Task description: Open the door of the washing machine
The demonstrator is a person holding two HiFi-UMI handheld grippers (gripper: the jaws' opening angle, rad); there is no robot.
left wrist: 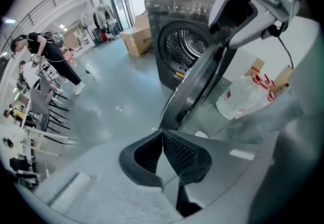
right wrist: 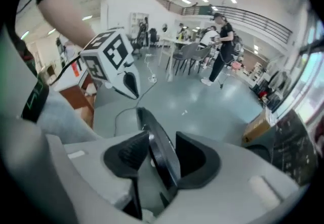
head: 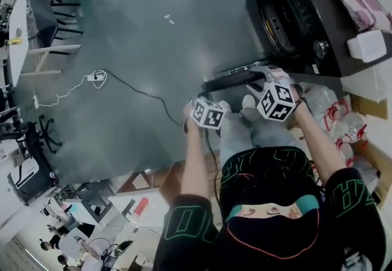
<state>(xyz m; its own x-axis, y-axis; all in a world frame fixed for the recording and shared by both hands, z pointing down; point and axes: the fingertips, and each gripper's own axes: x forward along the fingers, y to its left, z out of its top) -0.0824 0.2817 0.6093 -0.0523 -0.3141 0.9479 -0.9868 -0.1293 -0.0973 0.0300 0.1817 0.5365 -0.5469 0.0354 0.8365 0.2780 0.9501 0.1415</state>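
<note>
The dark washing machine (head: pixel 294 12) stands at the upper right of the head view, its drum (left wrist: pixel 185 45) exposed. Its round door (head: pixel 236 76) is swung out toward me. My right gripper (head: pixel 260 80) sits at the door's free edge; in the right gripper view the door rim (right wrist: pixel 164 159) runs between its pads, and the gripper (right wrist: pixel 162 137) is shut on it. My left gripper (head: pixel 205 110) hangs to the left of the door above the floor, apart from it. Its jaws (left wrist: pixel 161 134) are shut with nothing between them. The right gripper (left wrist: pixel 258 0) shows above the door (left wrist: pixel 195 91).
A power strip (head: pixel 96 77) with a cable lies on the grey floor. Chairs and white tables (head: pixel 49 24) line the left side. Plastic bags (head: pixel 334 116) lie right of the machine, a white box (head: pixel 367 45) on top. A cardboard box (left wrist: pixel 136 40) stands beyond it. A person (right wrist: pixel 220 40) stands farther off.
</note>
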